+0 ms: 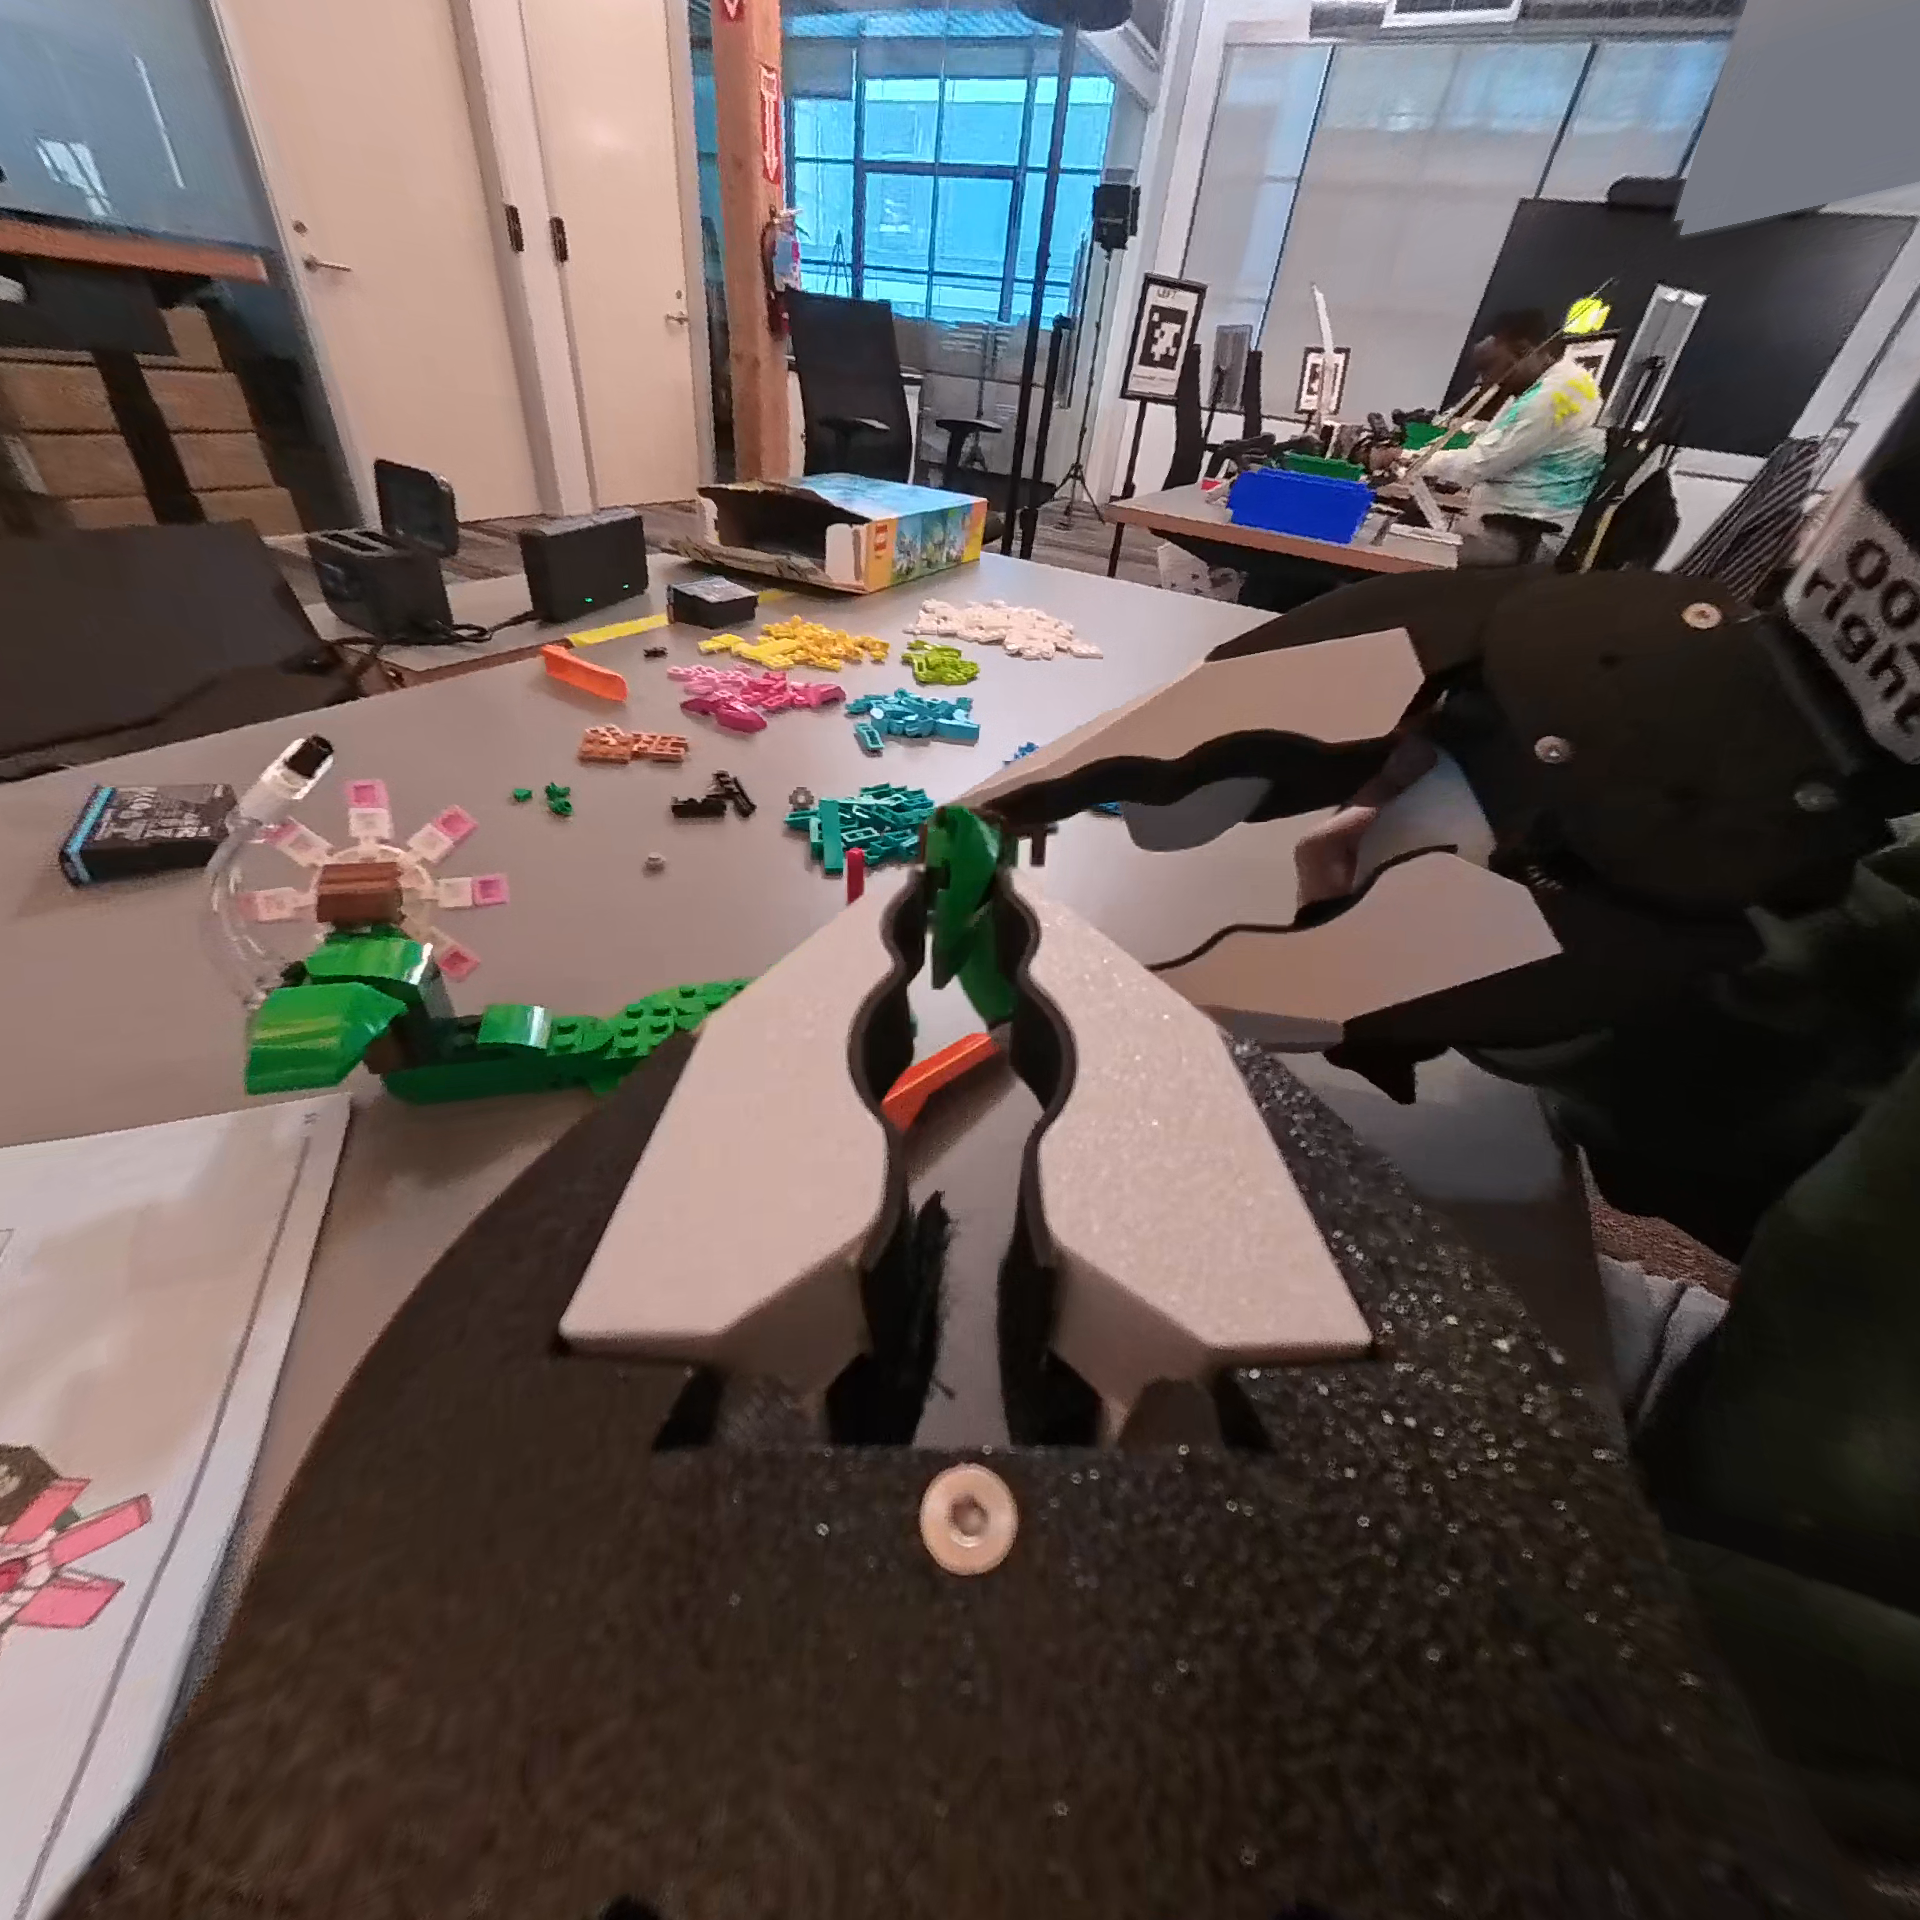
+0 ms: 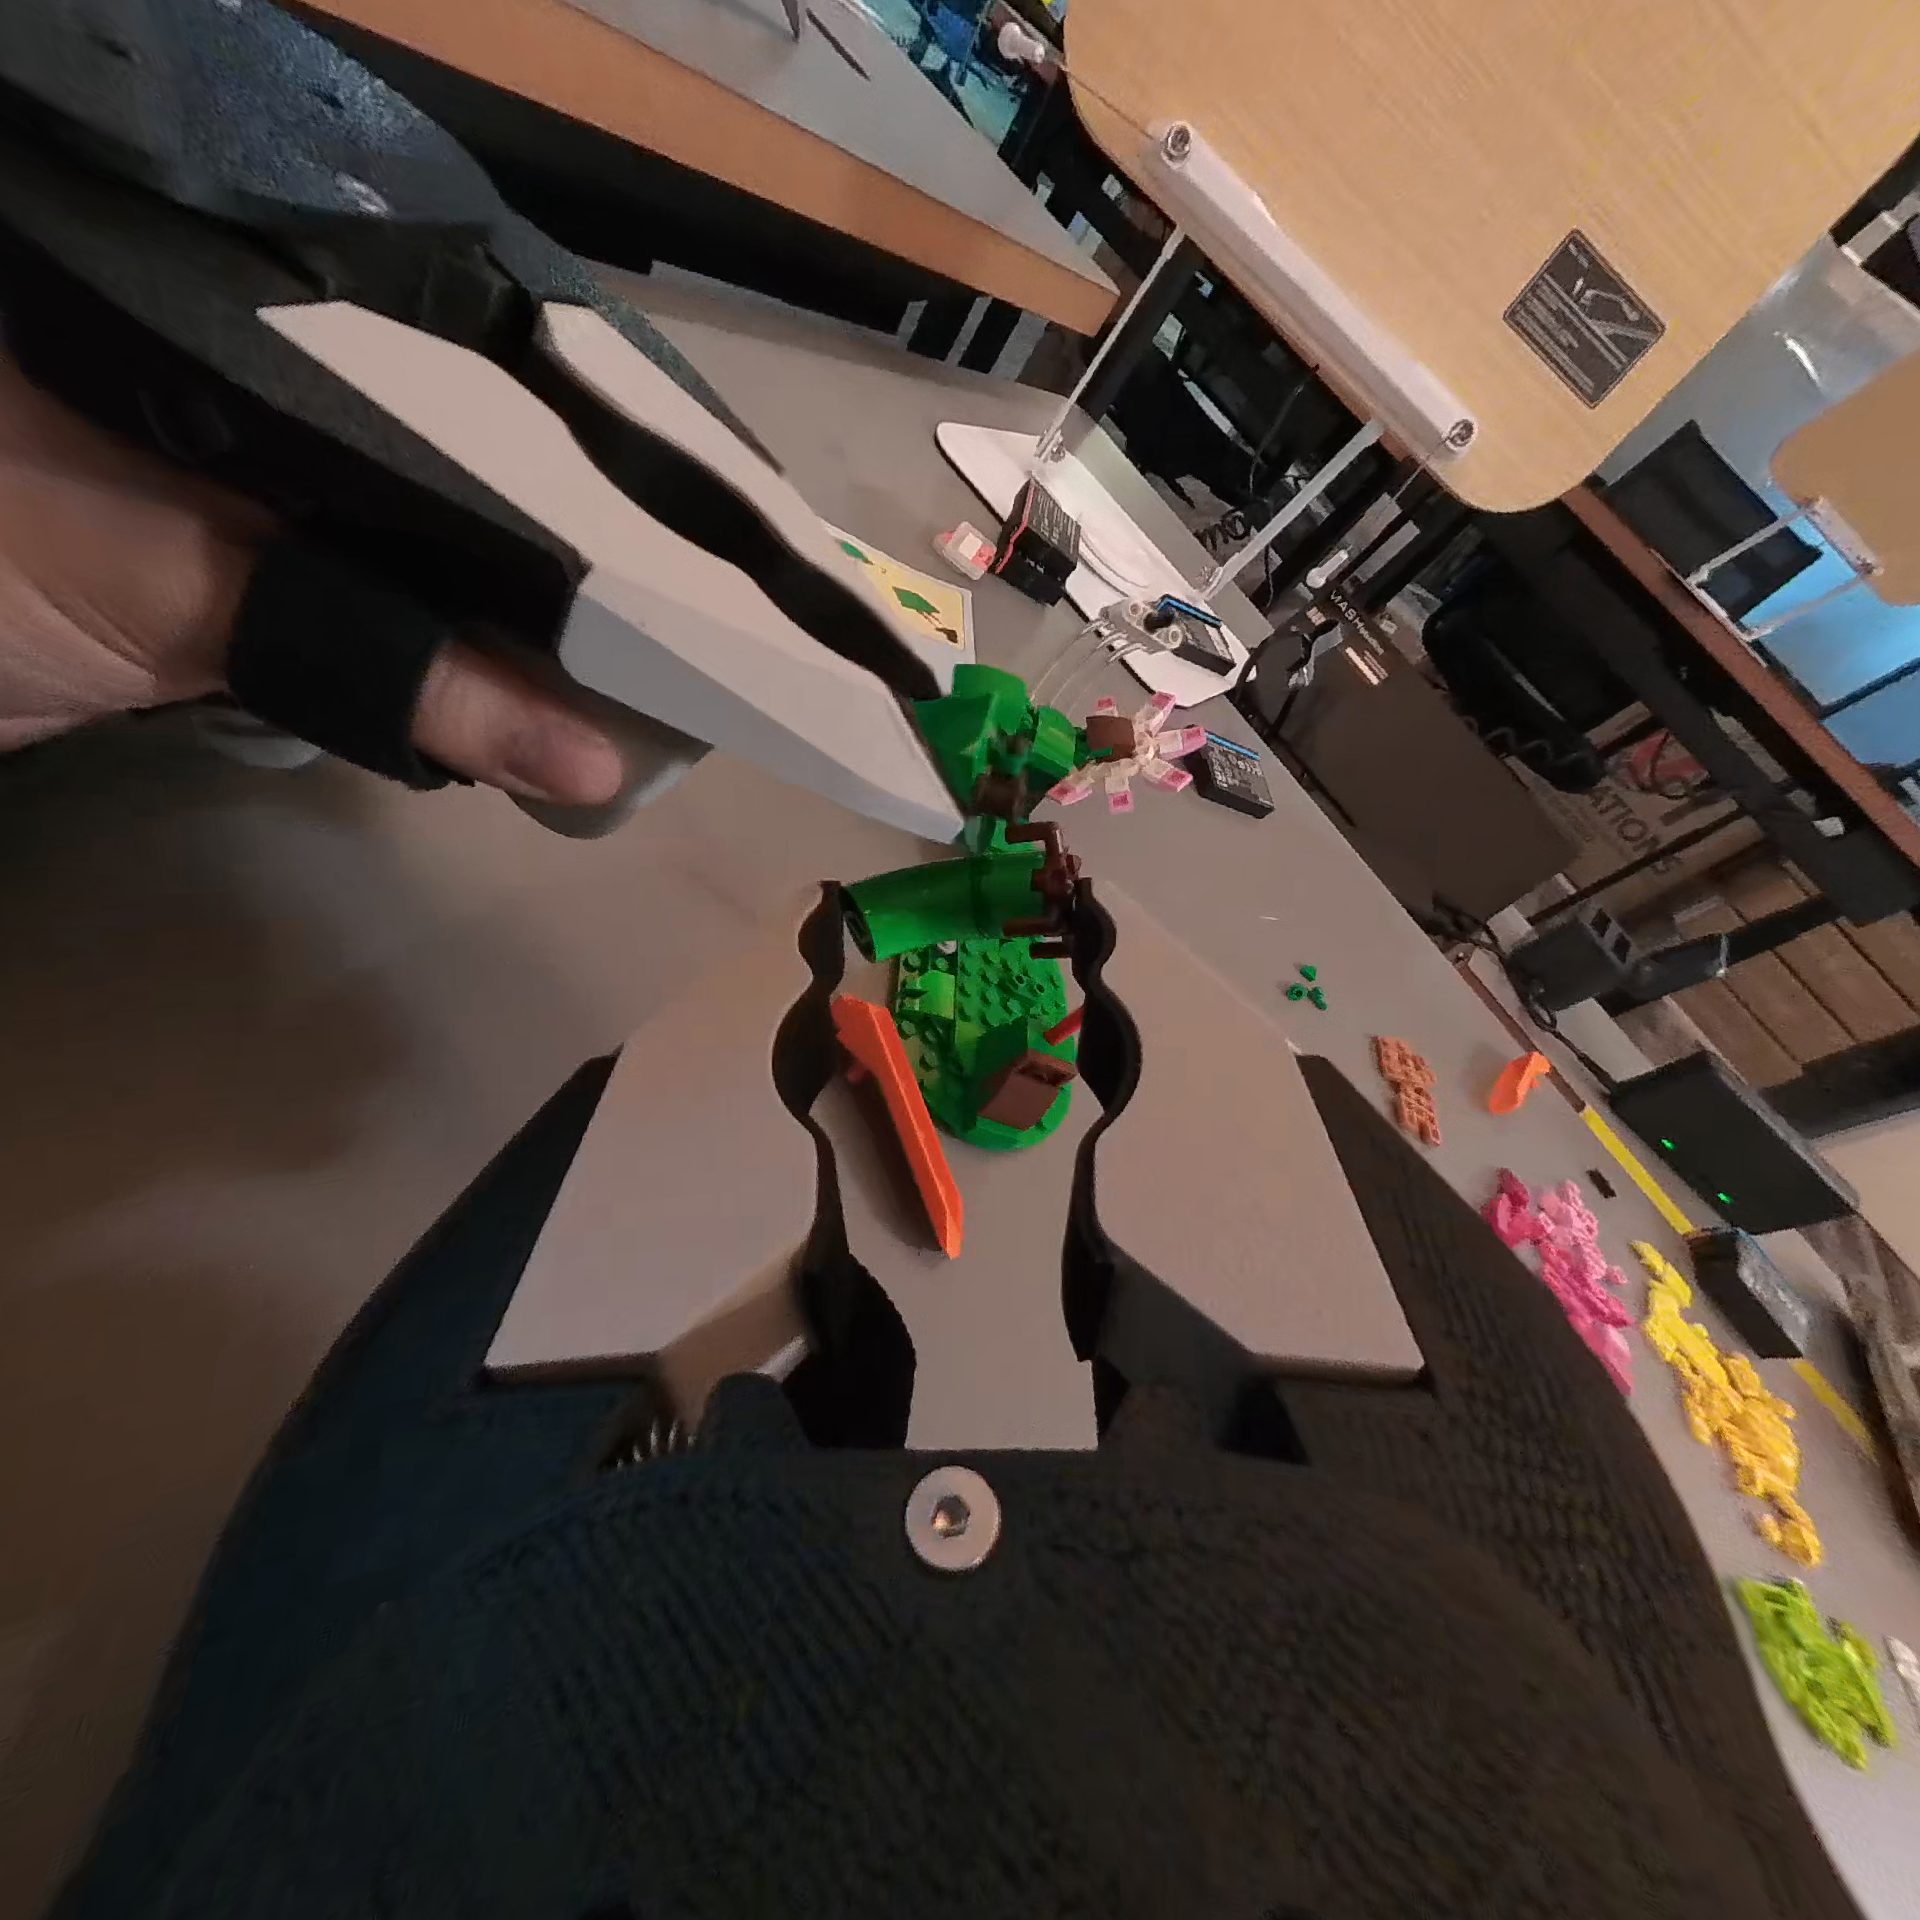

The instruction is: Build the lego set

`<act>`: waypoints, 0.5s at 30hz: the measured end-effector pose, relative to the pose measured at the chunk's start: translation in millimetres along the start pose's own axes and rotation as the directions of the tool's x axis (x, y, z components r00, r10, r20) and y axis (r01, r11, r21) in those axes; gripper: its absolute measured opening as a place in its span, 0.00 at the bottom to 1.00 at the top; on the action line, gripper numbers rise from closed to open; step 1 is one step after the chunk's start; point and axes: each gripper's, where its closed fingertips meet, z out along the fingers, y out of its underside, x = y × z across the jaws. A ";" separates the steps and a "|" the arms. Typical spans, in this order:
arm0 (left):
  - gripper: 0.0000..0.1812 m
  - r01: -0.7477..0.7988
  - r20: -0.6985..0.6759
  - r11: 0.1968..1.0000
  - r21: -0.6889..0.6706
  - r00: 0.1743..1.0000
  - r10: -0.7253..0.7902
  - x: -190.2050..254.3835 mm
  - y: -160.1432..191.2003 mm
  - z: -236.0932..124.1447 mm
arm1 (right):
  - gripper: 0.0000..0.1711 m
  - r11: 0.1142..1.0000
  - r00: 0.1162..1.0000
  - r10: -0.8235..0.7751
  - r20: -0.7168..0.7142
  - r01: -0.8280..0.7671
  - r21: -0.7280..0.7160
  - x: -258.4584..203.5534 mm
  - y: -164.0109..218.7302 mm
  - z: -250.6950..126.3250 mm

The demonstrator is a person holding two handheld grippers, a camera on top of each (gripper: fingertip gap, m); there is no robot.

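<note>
leaf piece (image 1: 961, 914): aloft over surface (image 1: 582, 935), pinched in left gripper (image 1: 966, 883) | right gripper (image 2: 961, 914): tips clamp its brown stem | beneath: orange tool (image 2: 899, 1122), green base (image 2: 987, 1039) | beyond: flower (image 1: 364, 883), sorted brick piles (image 1: 810, 675), box (image 1: 842, 530)

Open office: desks (image 1: 1278, 540), glass partitions (image 1: 1455, 187)

Printed writing shows on the right gripper's label (image 1: 1865, 634) and the box (image 1: 862, 535)

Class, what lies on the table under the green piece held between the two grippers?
Under the green piece lie an orange separator tool and a green studded base carrying a brown brick. The gripper fingers hide the base's edges.
</note>
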 end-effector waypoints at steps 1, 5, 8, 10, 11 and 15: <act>0.05 -0.001 0.006 1.000 -0.004 1.000 0.001 -1.2 1.2 -0.2 | 0.25 1.000 1.000 0.012 -0.005 -0.012 0.005 1.5 -0.8 -0.2; 0.05 -0.019 0.014 1.000 -0.001 1.000 0.019 -1.5 1.0 -0.7 | 0.25 1.000 1.000 0.016 -0.021 -0.016 0.018 5.0 -3.2 -1.8; 0.05 -0.053 0.032 0.999 0.006 0.998 0.052 -2.2 -0.6 -1.2 | 0.25 0.999 0.999 -0.031 -0.041 0.032 0.016 4.5 -5.4 -2.4; 0.05 -0.067 0.043 0.998 0.011 0.997 0.067 -3.0 -1.6 -2.0 | 0.25 0.999 0.998 -0.037 -0.045 0.038 0.018 4.2 -6.3 -2.3; 0.05 -0.070 0.044 0.997 0.013 0.997 0.069 -2.9 -1.8 -2.1 | 0.25 0.999 0.998 -0.040 -0.044 0.041 0.014 4.0 -6.1 -1.8; 0.05 -0.069 0.044 0.998 0.017 0.997 0.068 -3.2 -1.9 -2.5 | 0.25 0.999 0.998 -0.038 -0.041 0.038 0.015 4.2 -6.6 -1.3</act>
